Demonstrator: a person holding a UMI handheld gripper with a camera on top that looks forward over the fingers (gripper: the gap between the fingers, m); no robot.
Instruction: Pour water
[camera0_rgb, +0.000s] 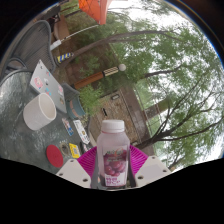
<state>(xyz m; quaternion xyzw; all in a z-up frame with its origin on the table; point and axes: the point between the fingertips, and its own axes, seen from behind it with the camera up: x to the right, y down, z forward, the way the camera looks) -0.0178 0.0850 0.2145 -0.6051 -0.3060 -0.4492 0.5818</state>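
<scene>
bottle (113, 152): base hidden between tongs (113, 168) | label print too small to read | glass table (20, 95): small items unidentifiable

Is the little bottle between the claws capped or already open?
Capped. The bottle stands upright with its white cap on, held between the gripper fingers, whose pink pads press its label. How full it is cannot be told.

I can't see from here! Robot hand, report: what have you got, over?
Gripper shut on bottle, held upright, white cap on. White cup off to the left on glass table. Nothing between them.
</scene>
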